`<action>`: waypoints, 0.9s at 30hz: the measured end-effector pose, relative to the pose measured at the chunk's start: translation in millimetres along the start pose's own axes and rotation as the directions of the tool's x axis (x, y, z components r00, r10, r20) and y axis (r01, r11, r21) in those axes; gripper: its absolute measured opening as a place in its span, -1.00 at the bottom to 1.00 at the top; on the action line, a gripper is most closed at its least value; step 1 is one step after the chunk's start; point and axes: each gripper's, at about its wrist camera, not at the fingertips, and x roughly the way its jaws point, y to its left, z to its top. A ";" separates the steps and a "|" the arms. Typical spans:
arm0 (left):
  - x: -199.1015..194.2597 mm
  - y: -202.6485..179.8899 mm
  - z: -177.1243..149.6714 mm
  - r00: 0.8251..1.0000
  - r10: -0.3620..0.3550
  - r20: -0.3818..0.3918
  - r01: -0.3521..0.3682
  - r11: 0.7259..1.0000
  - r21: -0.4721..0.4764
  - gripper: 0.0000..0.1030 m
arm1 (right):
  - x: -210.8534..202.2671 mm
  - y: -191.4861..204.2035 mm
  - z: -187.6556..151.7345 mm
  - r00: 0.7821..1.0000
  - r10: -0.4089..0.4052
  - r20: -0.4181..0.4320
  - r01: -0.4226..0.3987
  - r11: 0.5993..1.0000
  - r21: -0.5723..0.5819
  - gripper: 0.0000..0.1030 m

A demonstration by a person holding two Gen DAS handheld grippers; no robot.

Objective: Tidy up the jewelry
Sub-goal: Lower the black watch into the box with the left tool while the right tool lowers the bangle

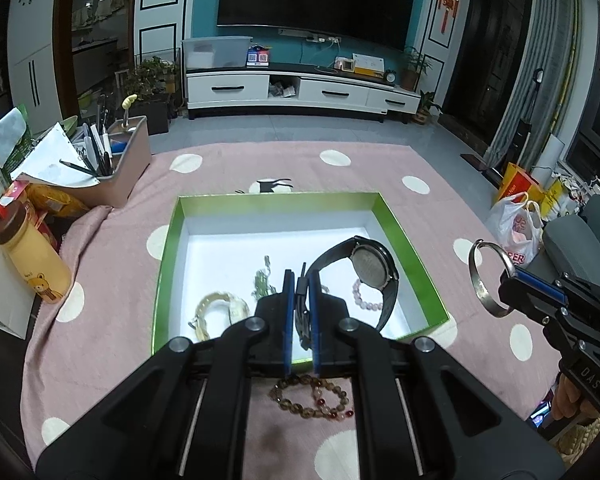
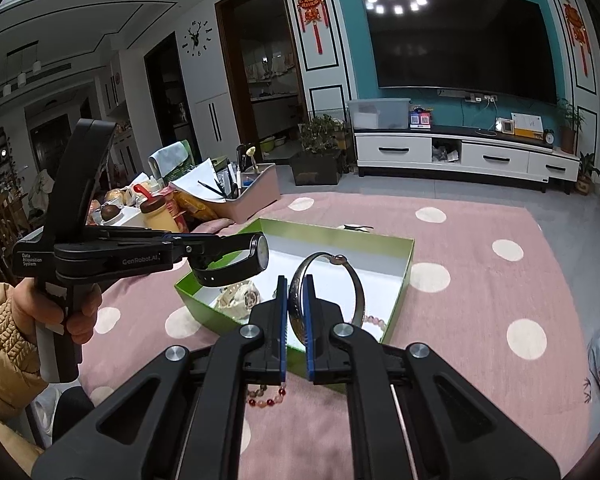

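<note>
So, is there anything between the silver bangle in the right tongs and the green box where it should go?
Nothing visible blocks it. The right tongs hold the silver bangle near the green box, which is open on top. The left tongs hold the black watch over the box's left side, so lower the bangle to the right of it.

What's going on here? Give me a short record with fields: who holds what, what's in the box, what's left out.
left gripper: shut on the strap of a black watch, held above the box
right gripper: shut on a silver bangle, held in the air
box: green, open; holds a cream bracelet, a pink bead bracelet and a green piece
left out: brown bead bracelet on the pink cloth
</note>
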 end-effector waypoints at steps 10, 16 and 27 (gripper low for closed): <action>12.6 12.2 12.7 1.000 0.013 0.001 -0.013 1.000 -0.011 -0.88 | 17.1 -4.6 17.5 1.000 -0.007 0.013 0.007 1.000 -0.003 -0.87; 24.7 18.7 16.6 1.000 0.017 -0.009 -0.017 1.000 -0.014 -0.88 | 26.6 -6.5 23.7 1.000 -0.008 0.015 0.008 1.000 -0.006 -0.87; 45.4 25.3 19.6 0.999 0.029 -0.035 -0.030 0.999 -0.023 -0.88 | 51.1 -12.3 28.1 1.000 -0.010 -0.015 0.010 1.000 0.006 -0.87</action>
